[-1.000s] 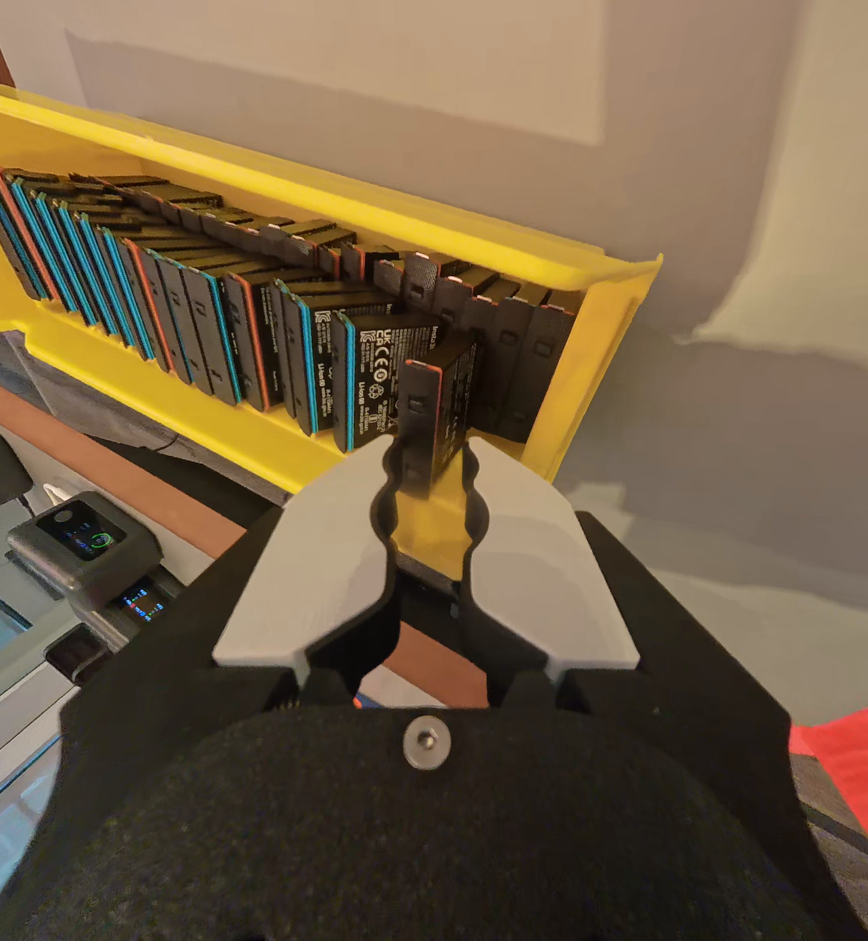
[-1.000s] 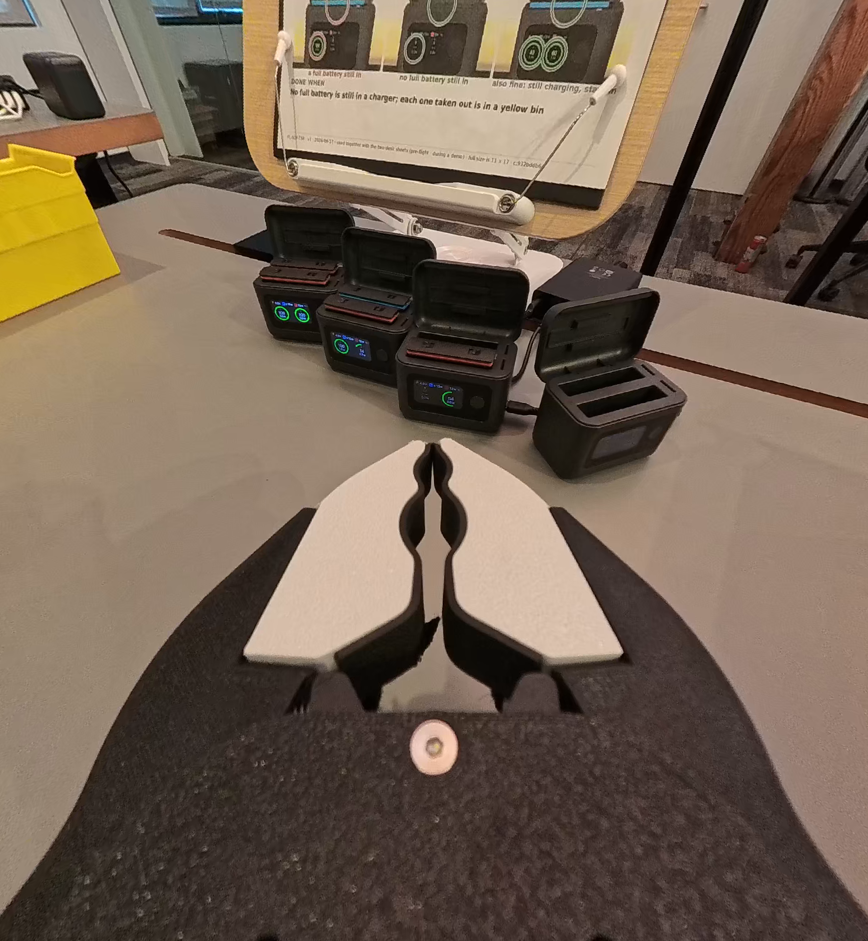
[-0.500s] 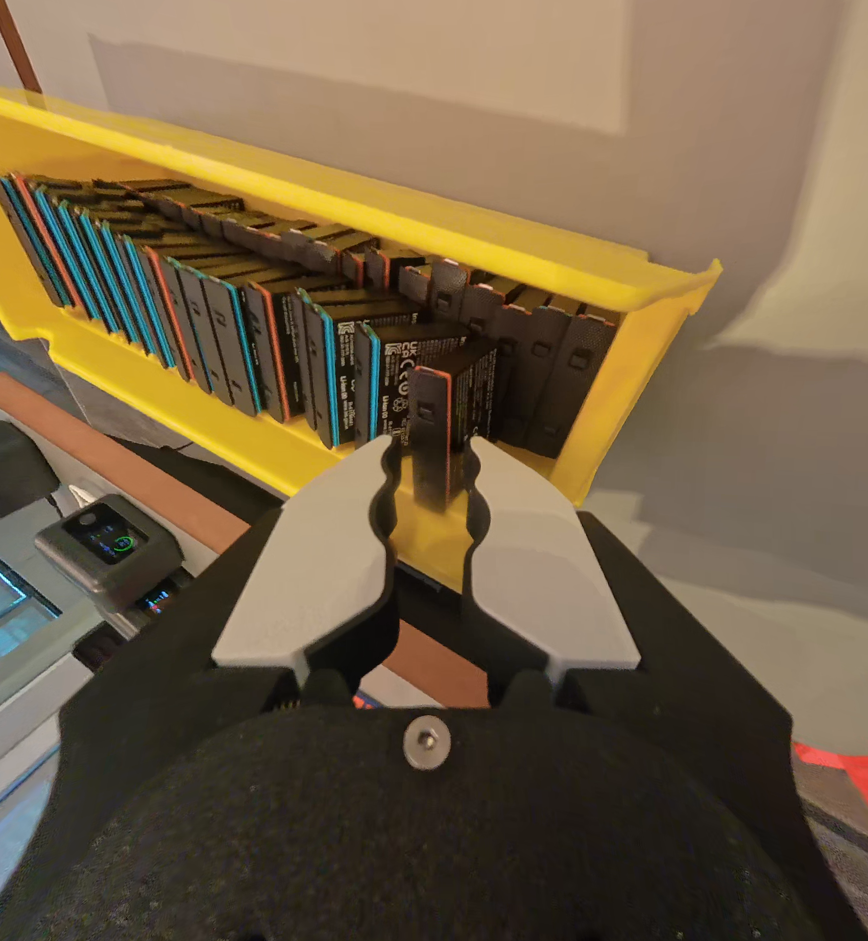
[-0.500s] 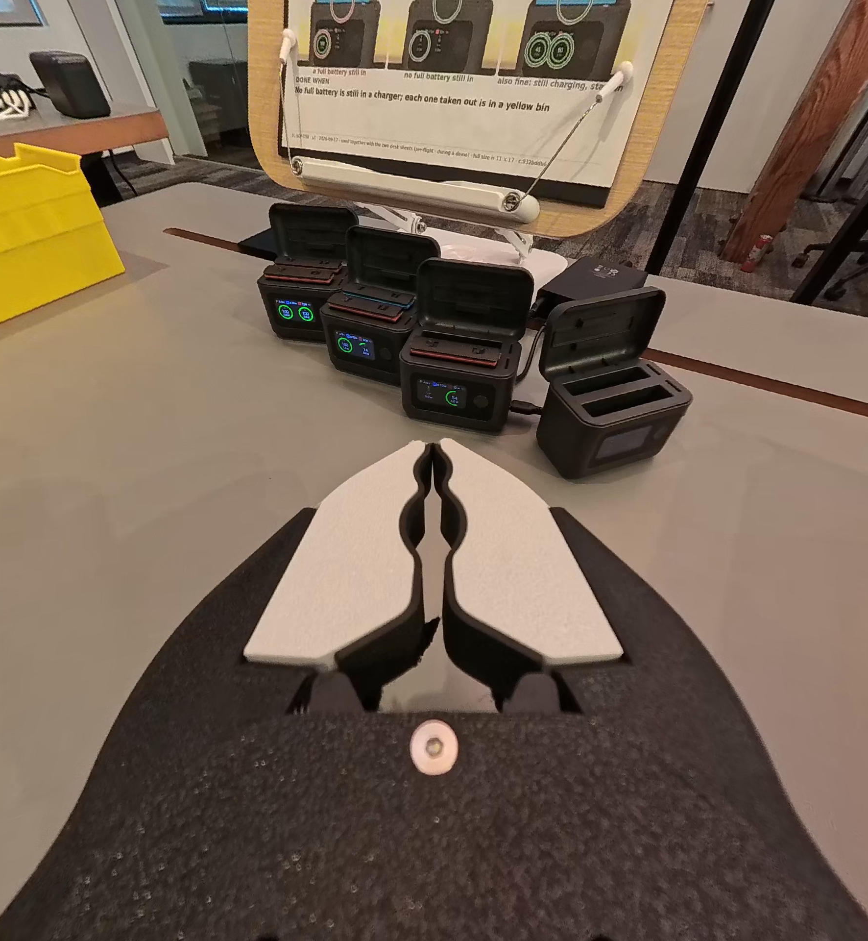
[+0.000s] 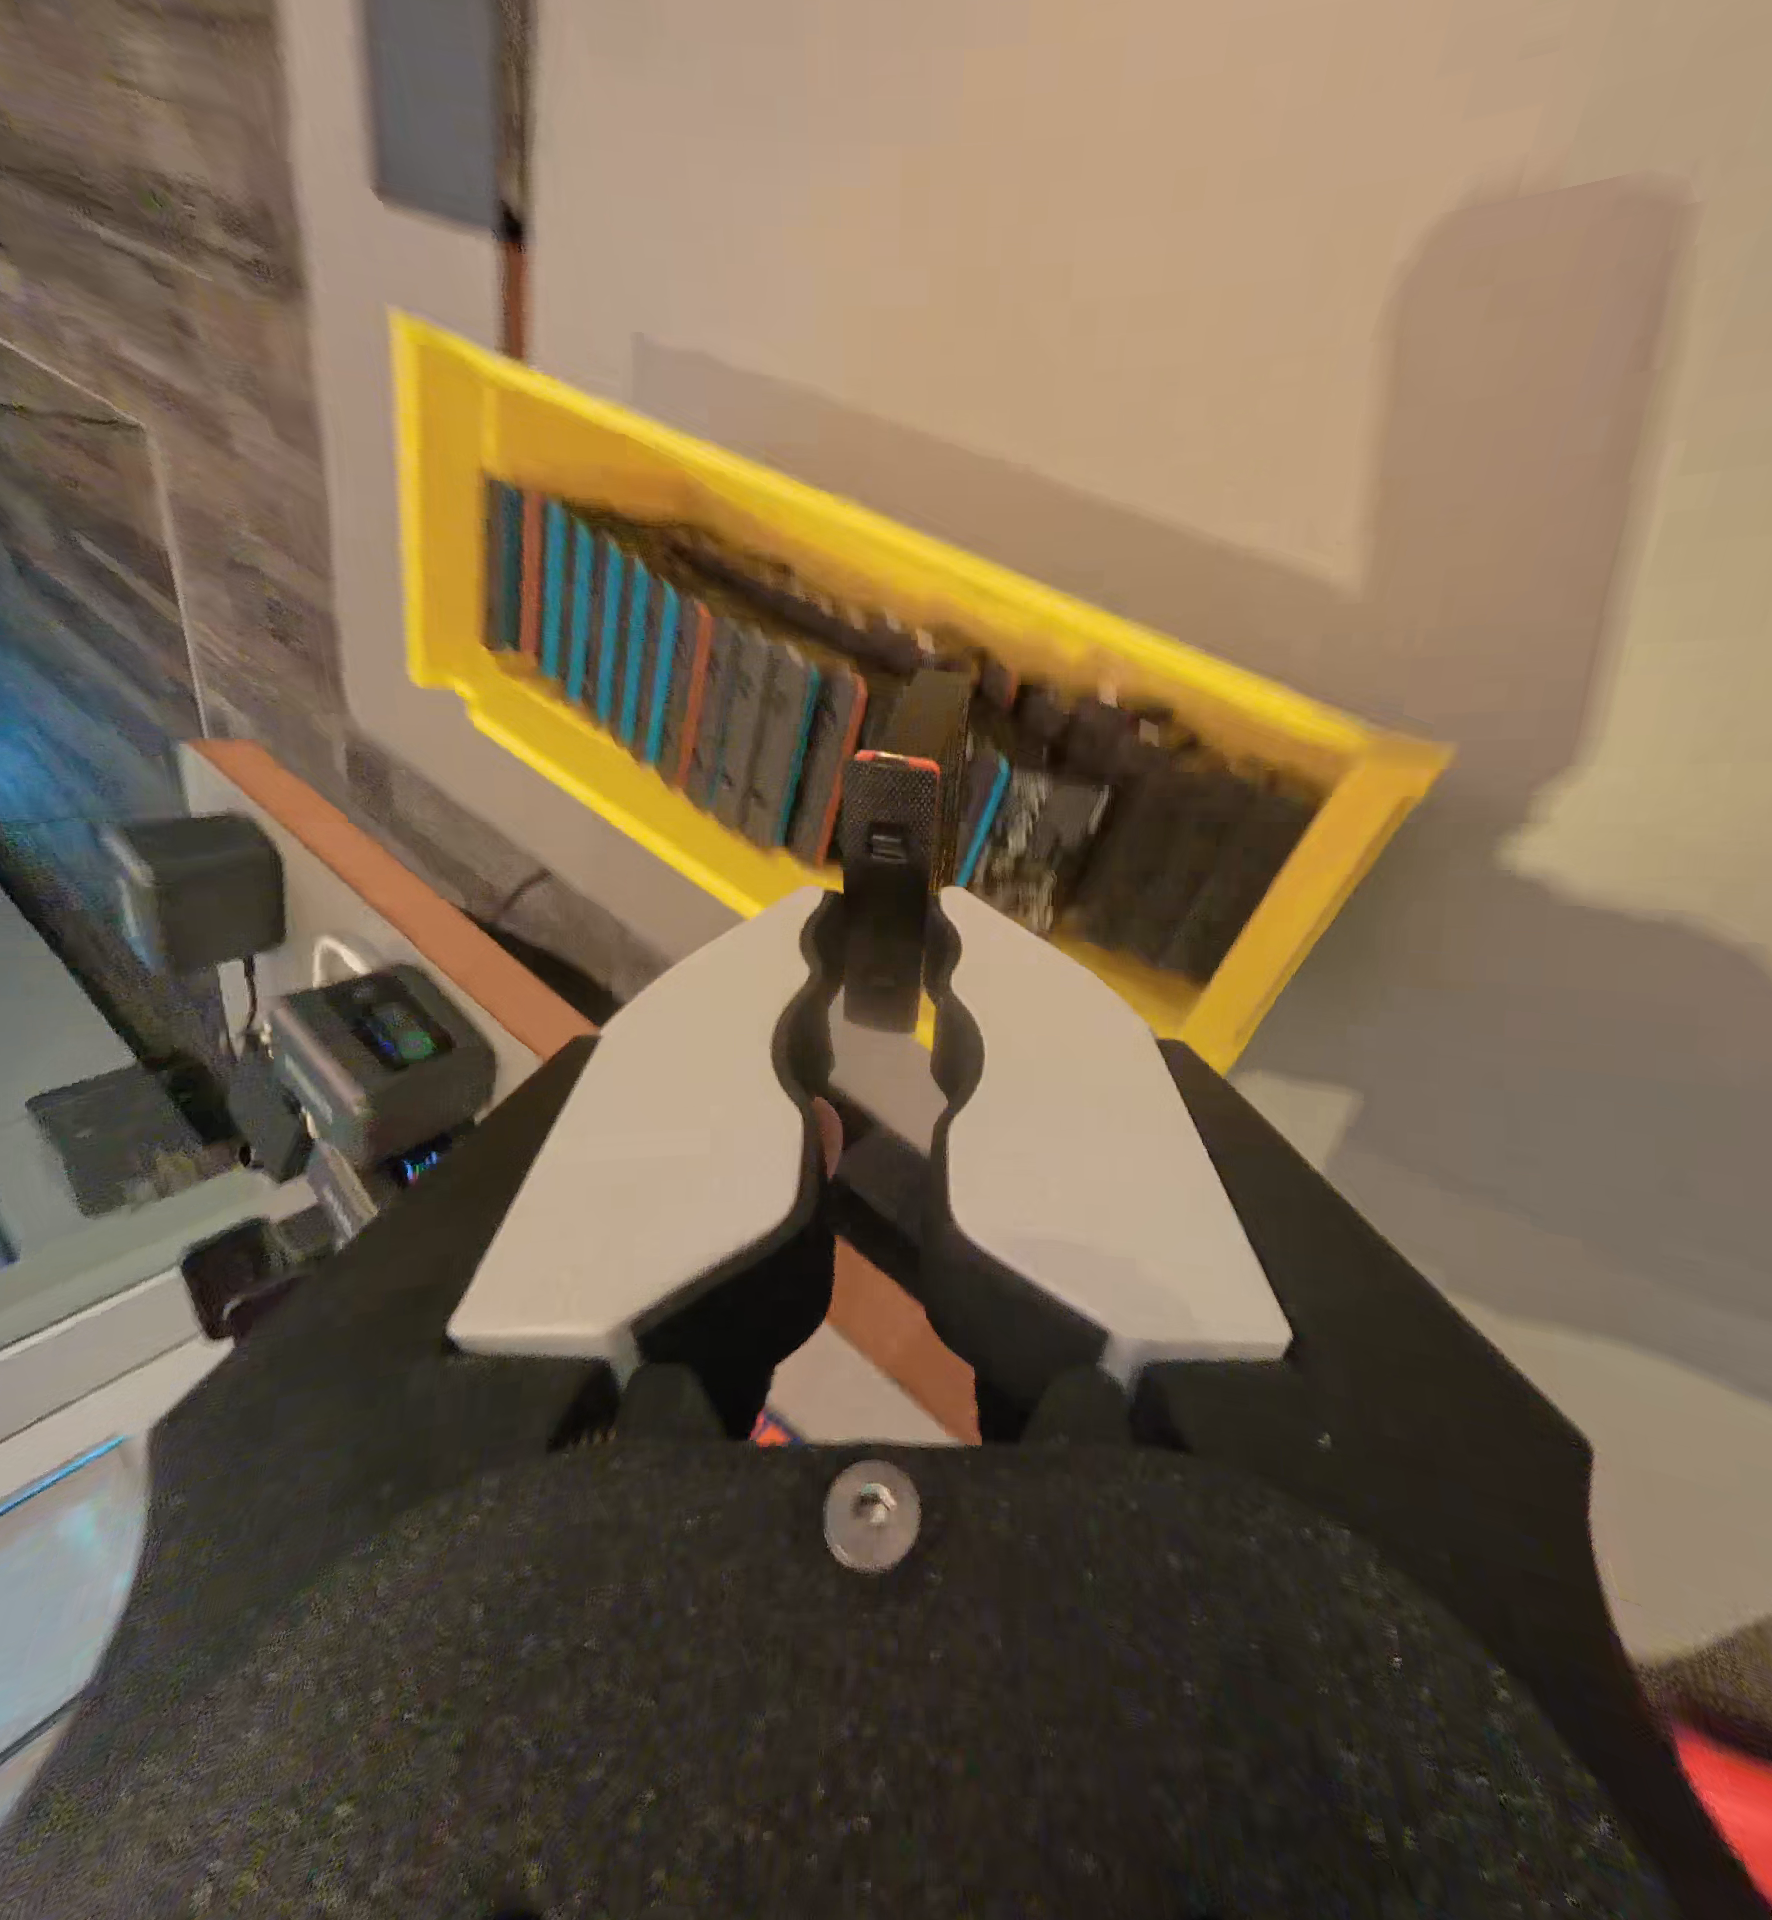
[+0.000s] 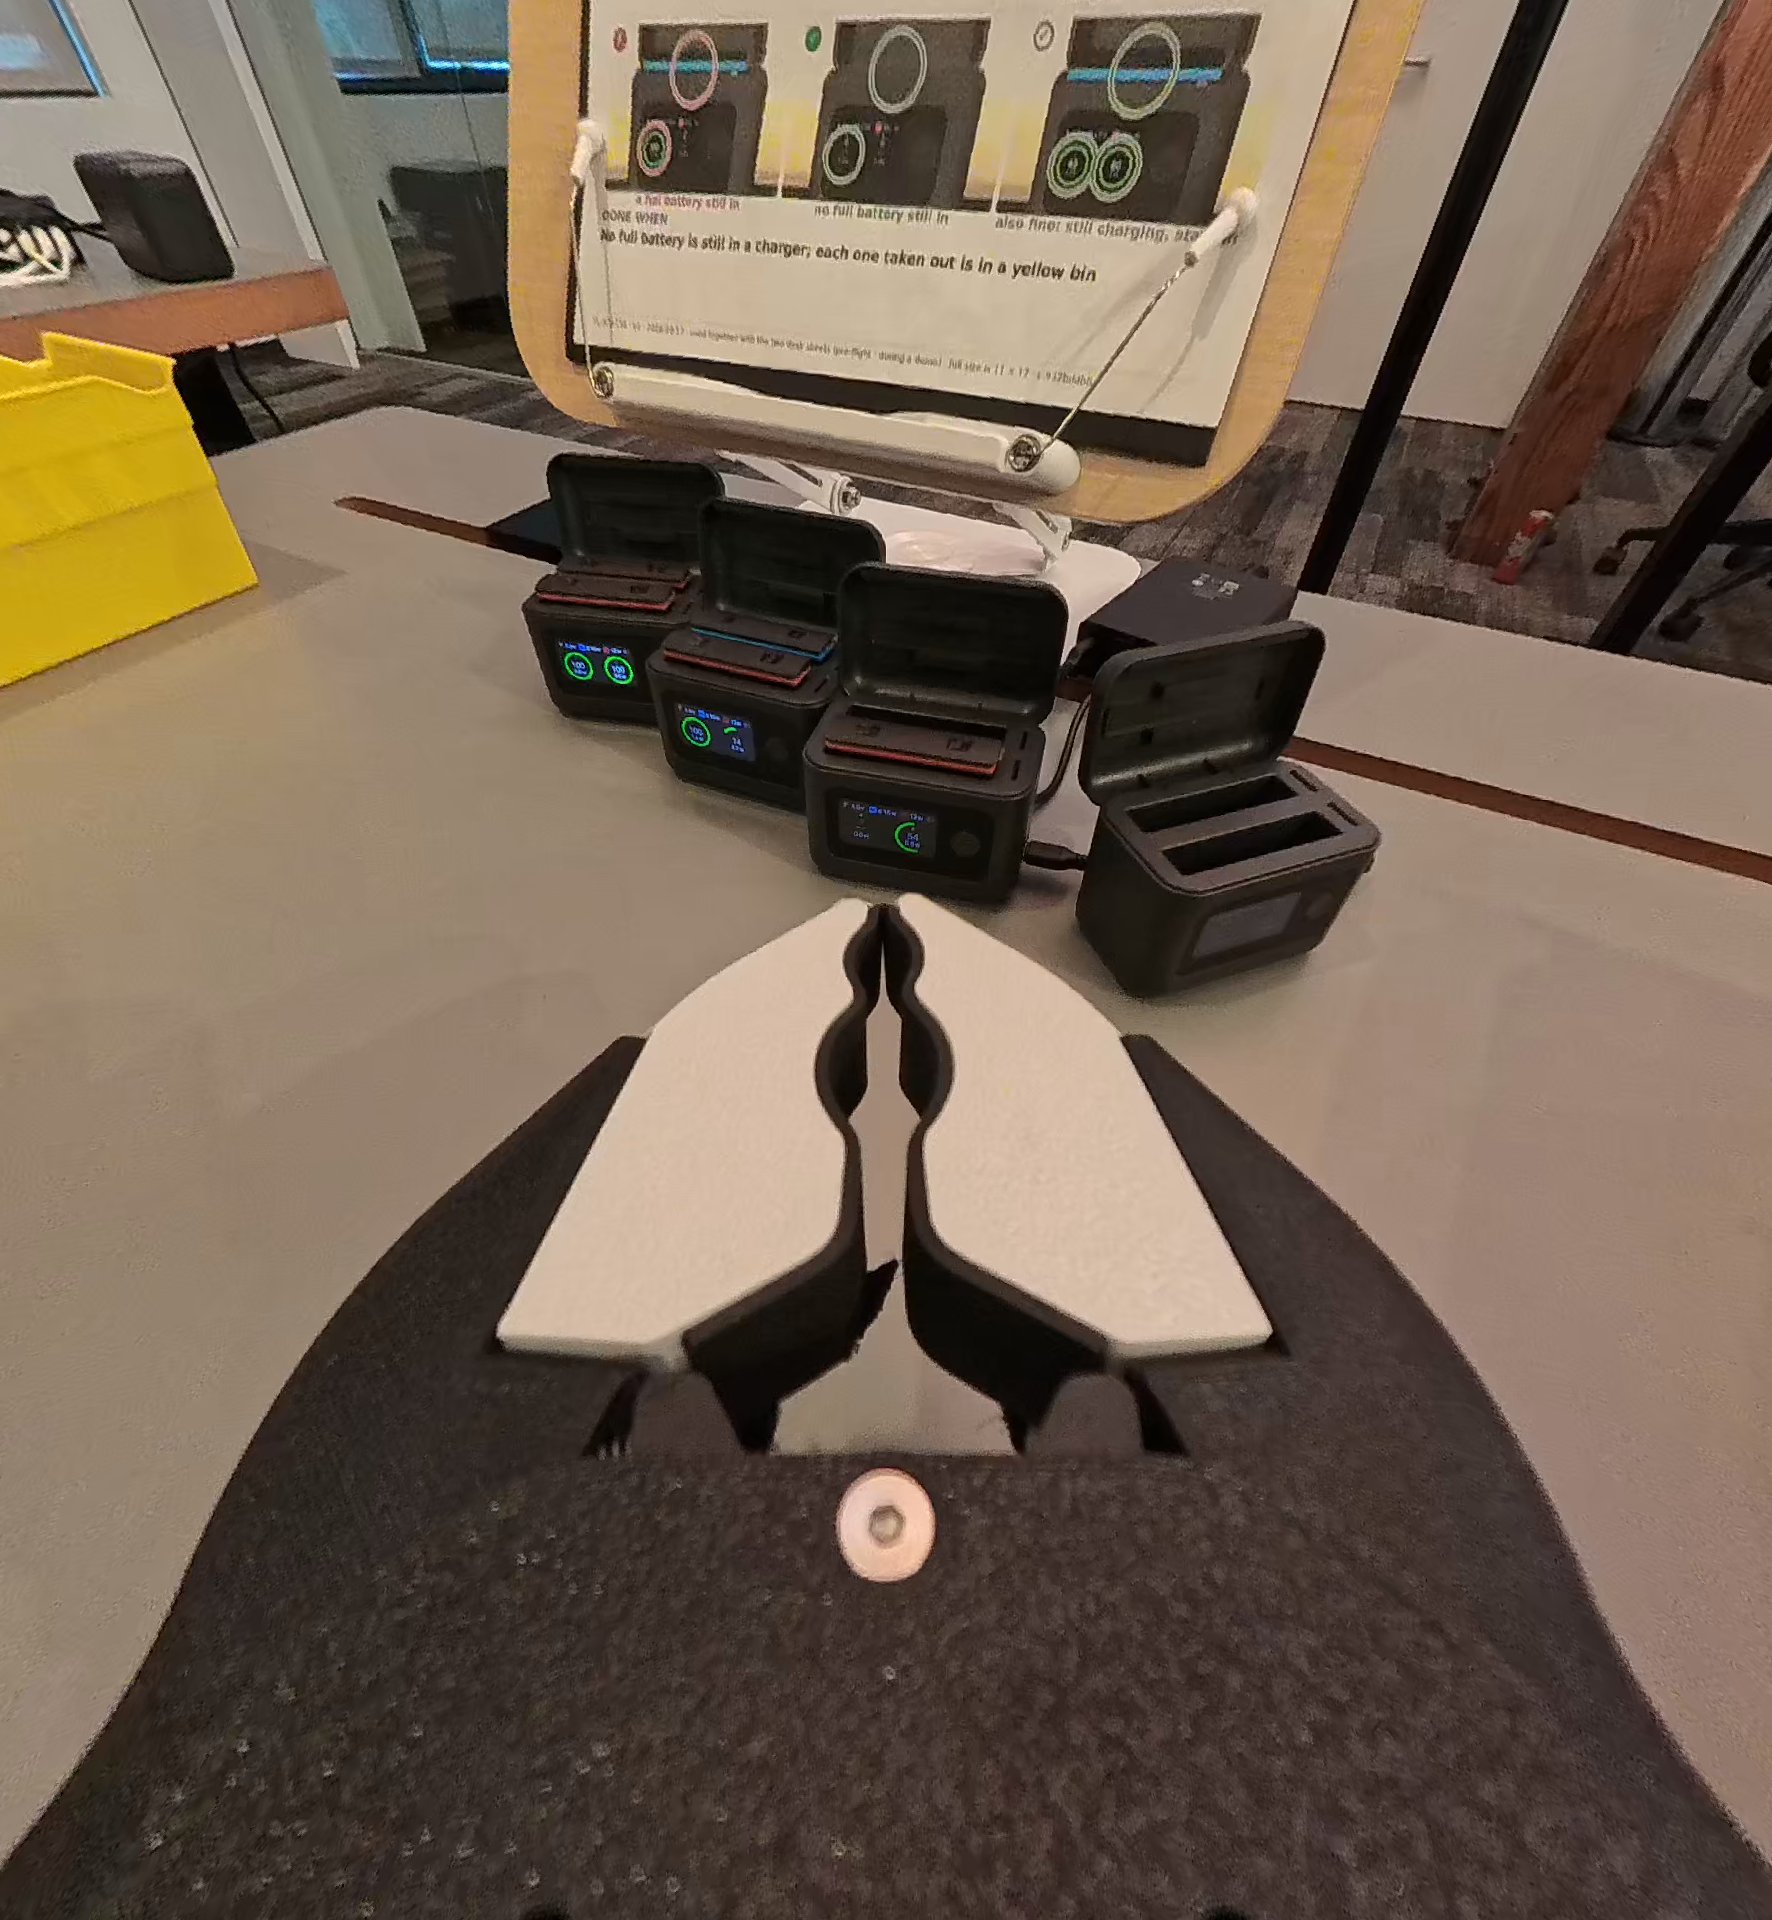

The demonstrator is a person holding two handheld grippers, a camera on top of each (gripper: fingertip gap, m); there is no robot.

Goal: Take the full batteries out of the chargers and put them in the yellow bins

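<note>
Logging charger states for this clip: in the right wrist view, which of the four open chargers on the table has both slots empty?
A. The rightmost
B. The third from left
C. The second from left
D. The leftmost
A: the rightmost charger shows two bare dark slots under its raised lid and a dark screen, while the other three chargers show battery tops in their slots and lit screens.
</note>
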